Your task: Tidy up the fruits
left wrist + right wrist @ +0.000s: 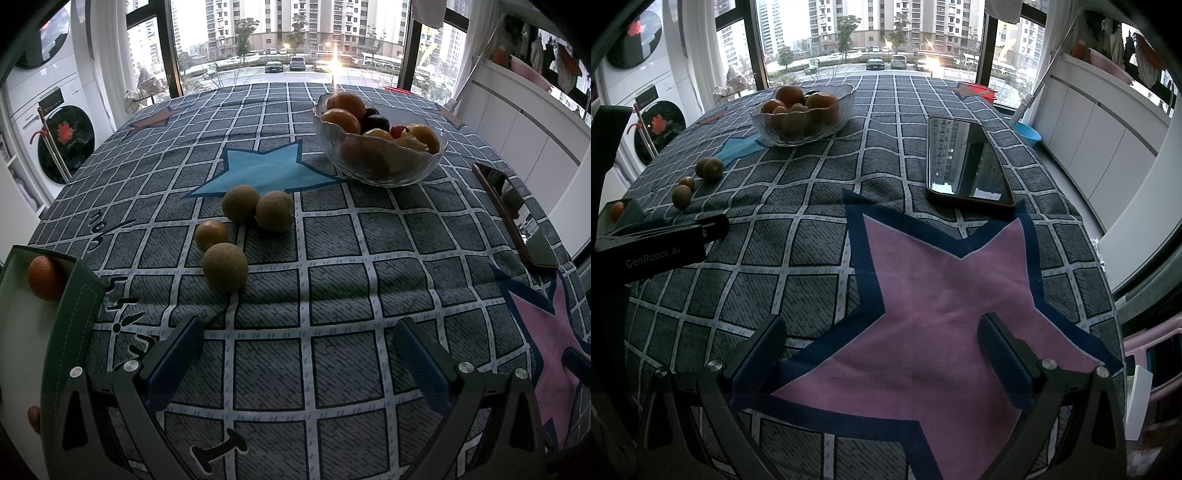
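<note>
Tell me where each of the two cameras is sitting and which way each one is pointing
Left wrist: rides the left gripper, low over the tablecloth, facing four loose fruits and the glass bowl; its own open fingers show.
Right wrist: rides the right gripper, over the pink star, facing the phone; its open fingers show, the left gripper's body at left.
Shared: bowl, loose fruits, phone, window.

The right gripper (882, 354) is held with jaws wide apart above the pink star (934, 295) near the table's (1071, 229) front edge. A phone (964, 162) is laid toward the right edge, and a glass bowl (801, 129) of fruit is seen at the far left.
</note>
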Action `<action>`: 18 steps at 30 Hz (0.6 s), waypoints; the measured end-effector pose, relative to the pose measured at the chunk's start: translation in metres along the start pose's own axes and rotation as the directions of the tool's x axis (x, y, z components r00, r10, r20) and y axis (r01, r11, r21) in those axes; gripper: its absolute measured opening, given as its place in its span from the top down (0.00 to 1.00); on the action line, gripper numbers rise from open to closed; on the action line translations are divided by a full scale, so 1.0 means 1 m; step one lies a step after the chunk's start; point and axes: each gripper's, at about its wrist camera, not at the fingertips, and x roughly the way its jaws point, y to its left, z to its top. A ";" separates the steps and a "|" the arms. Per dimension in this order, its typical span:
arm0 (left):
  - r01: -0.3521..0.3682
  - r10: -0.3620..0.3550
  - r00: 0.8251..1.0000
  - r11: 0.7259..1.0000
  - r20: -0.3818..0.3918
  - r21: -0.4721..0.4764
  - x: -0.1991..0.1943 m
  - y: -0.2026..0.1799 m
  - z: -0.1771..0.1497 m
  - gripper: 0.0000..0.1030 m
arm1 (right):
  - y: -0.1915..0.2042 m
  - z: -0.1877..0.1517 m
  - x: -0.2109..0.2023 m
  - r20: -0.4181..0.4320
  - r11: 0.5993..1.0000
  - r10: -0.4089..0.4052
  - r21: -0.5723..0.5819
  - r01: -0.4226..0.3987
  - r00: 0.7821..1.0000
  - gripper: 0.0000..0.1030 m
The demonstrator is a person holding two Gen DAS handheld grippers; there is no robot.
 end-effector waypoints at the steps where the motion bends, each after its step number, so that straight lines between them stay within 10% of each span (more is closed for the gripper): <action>1: 0.000 0.000 1.000 1.000 0.000 0.000 -0.001 0.000 0.000 0.00 | 0.000 0.000 0.000 0.000 1.000 0.000 0.000 0.000 1.000 0.00; 18: 0.000 0.000 1.000 1.000 0.000 0.000 0.000 0.000 0.000 0.00 | 0.000 0.000 0.000 0.000 1.000 0.000 0.000 0.000 1.000 0.00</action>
